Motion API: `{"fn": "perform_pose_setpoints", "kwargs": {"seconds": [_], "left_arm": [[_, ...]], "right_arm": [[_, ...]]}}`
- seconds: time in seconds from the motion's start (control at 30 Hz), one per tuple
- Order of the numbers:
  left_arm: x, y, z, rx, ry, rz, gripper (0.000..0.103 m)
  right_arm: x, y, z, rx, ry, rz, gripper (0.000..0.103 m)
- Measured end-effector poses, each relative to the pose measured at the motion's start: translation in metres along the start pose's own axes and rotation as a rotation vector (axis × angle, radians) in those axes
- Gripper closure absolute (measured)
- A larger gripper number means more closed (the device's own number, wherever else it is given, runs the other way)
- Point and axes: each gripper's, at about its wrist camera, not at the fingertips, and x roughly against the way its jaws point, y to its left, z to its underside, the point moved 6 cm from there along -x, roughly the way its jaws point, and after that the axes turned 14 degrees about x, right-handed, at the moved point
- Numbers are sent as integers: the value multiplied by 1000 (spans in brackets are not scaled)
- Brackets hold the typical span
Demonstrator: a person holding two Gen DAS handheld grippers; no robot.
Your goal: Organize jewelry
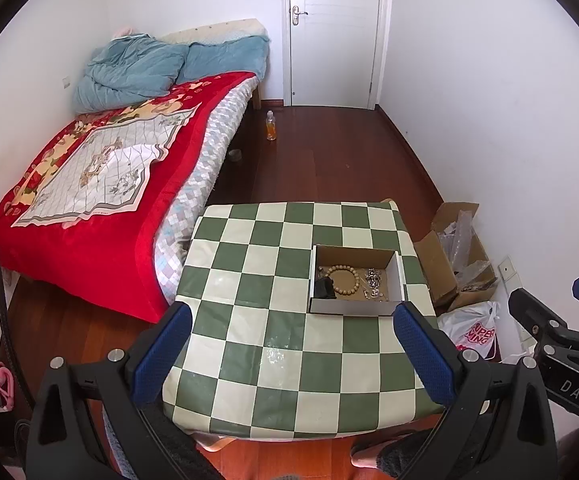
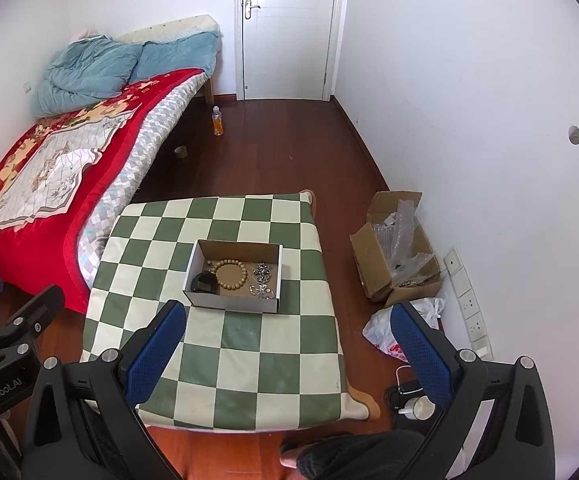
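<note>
On the checkered surface (image 2: 249,360) stands an open cardboard box (image 2: 234,300), nearer the far right corner than the near edge, its long axis running left to right. Inside it lie a wooden bead bracelet (image 2: 231,275) in the middle, a dark lump (image 2: 204,282) touching it toward the box's left end, and a tangle of silvery chain (image 2: 263,280) toward the right end; nothing of jewelry shows on the surface outside the box. Both tongs hang above the near edge, each spread wide and holding nothing: the left tongs (image 1: 291,354) have the box ahead and slightly to the right, the right tongs (image 2: 289,354) have it ahead and slightly to the left. Neither is clearly nearer. The jewelry lying together in the box would suit either a finished gathering or a pile awaiting sorting.
</note>
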Motion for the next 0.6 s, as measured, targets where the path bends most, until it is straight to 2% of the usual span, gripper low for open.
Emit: {"fn": "perform_pose_setpoints", "kwargs": {"seconds": [0.6], "left_arm": [[2,1,-2,-1,-10,2,0]], "right_arm": [[3,-4,2,-18,-7,-5,0]]}}
